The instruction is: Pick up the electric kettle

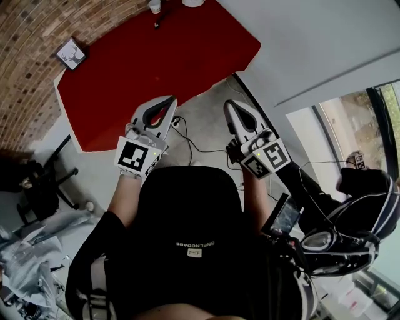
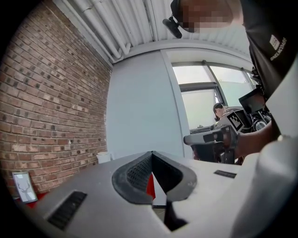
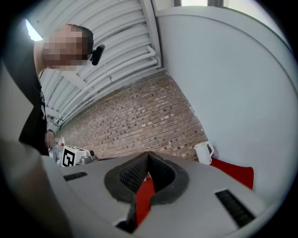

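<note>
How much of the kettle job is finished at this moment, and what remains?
Done: nothing yet. The white electric kettle stands on the red table near the brick wall, untouched.
In hand: nothing. The left gripper and the right gripper both have their jaws together and empty, well short of the kettle.
Left: reach the kettle, open the jaws, grip it, probably by the handle, and lift it.

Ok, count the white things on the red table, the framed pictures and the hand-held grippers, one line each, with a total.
White things at the far end of the red table, one and another, the white electric kettle among them: 2
Framed deer picture: 1
Grey-and-white hand-held grippers, left and right, both shut: 2
Total: 5
</note>
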{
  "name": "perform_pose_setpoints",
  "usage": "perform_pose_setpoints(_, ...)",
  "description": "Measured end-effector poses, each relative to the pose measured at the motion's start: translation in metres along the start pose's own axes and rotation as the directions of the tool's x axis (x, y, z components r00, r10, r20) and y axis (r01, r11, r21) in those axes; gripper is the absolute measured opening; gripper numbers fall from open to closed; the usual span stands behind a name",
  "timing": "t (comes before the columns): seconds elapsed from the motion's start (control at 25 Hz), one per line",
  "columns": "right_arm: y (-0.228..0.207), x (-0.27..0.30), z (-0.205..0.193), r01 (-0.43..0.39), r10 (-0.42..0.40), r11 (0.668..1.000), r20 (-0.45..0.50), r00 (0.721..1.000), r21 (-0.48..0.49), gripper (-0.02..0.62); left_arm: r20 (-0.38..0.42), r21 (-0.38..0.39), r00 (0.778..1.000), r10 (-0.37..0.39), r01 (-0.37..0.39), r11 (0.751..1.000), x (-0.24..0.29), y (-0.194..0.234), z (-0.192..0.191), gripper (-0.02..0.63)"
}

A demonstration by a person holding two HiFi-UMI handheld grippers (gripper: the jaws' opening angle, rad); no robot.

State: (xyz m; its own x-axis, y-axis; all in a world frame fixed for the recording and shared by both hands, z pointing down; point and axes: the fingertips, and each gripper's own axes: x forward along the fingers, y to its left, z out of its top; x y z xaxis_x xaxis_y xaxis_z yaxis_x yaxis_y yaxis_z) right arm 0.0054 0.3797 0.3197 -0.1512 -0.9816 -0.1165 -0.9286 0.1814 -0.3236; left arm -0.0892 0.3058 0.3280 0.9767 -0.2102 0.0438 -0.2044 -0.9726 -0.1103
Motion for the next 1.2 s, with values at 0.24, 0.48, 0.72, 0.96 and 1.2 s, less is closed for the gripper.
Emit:
perform_pose_setpoints(0.24, -0.014, 0.003, 0.001, 0.024, -0.025, 0.999, 0.013, 1.0, 0.033, 0.005, 0.003, 0.004, 1.0, 0.003, -0.003, 1.0, 0.009, 0.004, -0.003, 0.006)
perform_pose_setpoints(0.48, -0.031, 0.027, -0.007, 0.051, -0.051, 0.999, -0.018, 0.999, -0.011, 0.071, 0.012, -0.011, 1.0, 0.017, -0.017, 1.0, 0.019, 0.037, -0.007, 0.005)
perform_pose_setpoints(0.72, -0.042, 0.064, -0.009, 0.095, -0.098, 0.994, -0.049, 0.994, -0.062, 0.054, 0.026, -0.03, 1.0, 0.004, -0.003, 1.0, 0.039, 0.075, -0.007, 0.005)
perform_pose_setpoints(0.96, -0.063, 0.104, -0.009, 0.136, -0.137, 0.99, -0.026, 0.99, -0.038, 0.043, 0.015, -0.042, 0.999, -0.03, 0.031, 0.999, 0.062, 0.116, -0.016, 0.006)
perform_pose_setpoints(1.2, -0.081, 0.148, -0.011, 0.18, -0.181, 0.982, -0.026, 0.983, -0.052, 0.035, 0.017, -0.059, 0.999, -0.052, 0.052, 0.997, 0.082, 0.165, -0.024, 0.006)
